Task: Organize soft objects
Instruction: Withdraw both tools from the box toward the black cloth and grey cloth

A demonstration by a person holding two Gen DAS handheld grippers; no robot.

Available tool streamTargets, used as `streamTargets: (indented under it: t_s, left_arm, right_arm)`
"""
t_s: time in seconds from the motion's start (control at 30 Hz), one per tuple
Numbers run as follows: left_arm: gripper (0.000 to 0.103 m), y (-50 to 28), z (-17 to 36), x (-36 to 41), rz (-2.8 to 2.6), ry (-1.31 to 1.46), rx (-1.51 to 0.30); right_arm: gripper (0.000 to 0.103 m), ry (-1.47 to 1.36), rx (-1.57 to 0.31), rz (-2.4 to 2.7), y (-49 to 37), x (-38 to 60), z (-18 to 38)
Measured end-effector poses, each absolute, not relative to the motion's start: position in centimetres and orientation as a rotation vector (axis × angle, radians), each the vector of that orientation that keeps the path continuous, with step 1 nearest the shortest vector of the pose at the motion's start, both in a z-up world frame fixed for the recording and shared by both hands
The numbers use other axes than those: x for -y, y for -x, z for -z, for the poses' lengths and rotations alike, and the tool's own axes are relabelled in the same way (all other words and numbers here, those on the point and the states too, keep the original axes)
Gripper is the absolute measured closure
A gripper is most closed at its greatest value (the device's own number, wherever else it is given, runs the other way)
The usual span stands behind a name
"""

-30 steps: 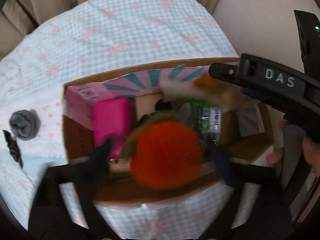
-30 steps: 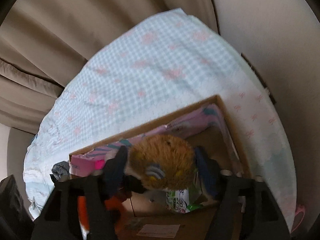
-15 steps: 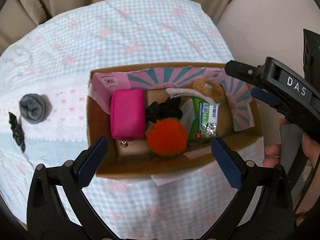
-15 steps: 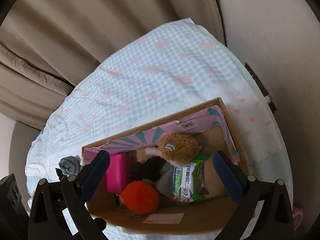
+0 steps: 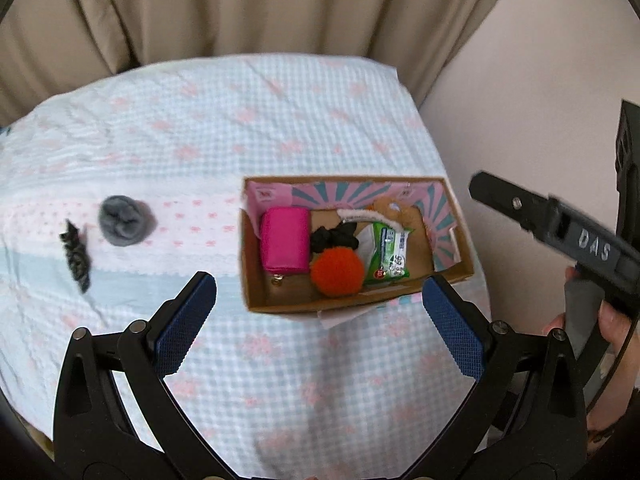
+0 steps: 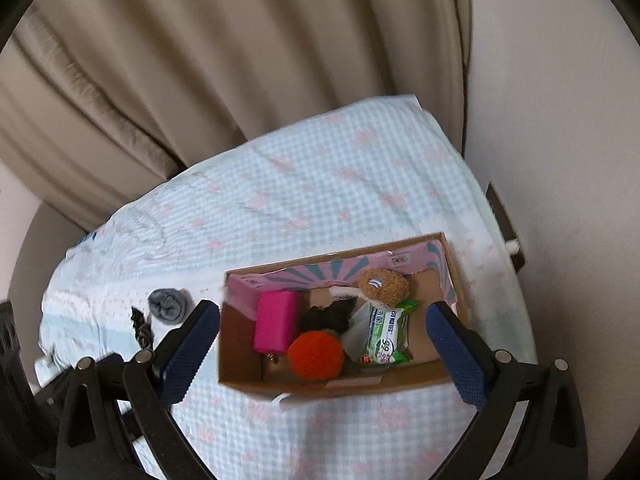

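Note:
A cardboard box (image 5: 256,296) (image 6: 400,382) lies on the checked bedspread. In it are a pink pouch (image 5: 285,240) (image 6: 276,322), an orange pom-pom (image 5: 337,271) (image 6: 315,355), a black scrunchie (image 5: 334,237) (image 6: 326,316), a green wipes pack (image 5: 390,256) (image 6: 386,338) and a brown plush (image 5: 394,210) (image 6: 382,284). A grey sock ball (image 5: 125,220) (image 6: 167,305) and a dark hair tie (image 5: 76,258) (image 6: 142,330) lie on the spread left of the box. My left gripper (image 5: 320,326) is open and empty, held above the box's near side. My right gripper (image 6: 324,350) is open and empty above the box.
Beige curtains (image 5: 240,8) (image 6: 180,60) hang behind the bed. A pale wall (image 5: 540,80) (image 6: 560,120) runs along the right edge of the bed. The right gripper's body (image 5: 568,232) and the hand holding it show at the right in the left wrist view.
Both grippers let go, the orange pom-pom and the brown plush now lying in the box, and have risen well above it. The whole box and the sock ball have come into view.

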State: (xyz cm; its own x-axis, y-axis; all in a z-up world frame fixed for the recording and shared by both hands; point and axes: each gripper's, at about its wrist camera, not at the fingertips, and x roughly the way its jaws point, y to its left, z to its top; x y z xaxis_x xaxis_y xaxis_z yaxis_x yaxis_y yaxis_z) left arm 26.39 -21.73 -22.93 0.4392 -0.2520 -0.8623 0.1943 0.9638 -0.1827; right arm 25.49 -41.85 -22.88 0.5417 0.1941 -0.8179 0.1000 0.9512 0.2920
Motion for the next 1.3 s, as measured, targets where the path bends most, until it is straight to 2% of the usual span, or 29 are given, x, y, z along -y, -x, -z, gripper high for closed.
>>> streamTargets:
  t_s: [0.33,0.7,1.0,1.3]
  left_arm:
    - [0.000,-20.2,15.5,13.9,0.207,0.088,-0.947]
    - [0.000,-14.3,12.5,2.3,0.156,0.117,-0.837]
    - [0.000,-14.0,13.3,-10.6,0.138,0.096,-0.858]
    - [0.000,-19.2,18.9,-21.6,0.137,0.107,-0.922]
  right_arm:
    - [0.000,-0.128,-0.829,-0.082,-18.5,35.4,13.9]
    - [0.000,-0.050,-0.712,-0.083,-12.4,26.9,10.0]
    - [0.000,-0.130,-0.691,-0.123,-12.5,16.1,10.7]
    - [0.000,-0.167,-0.726,-0.145,-17.5,5.7,15.8]
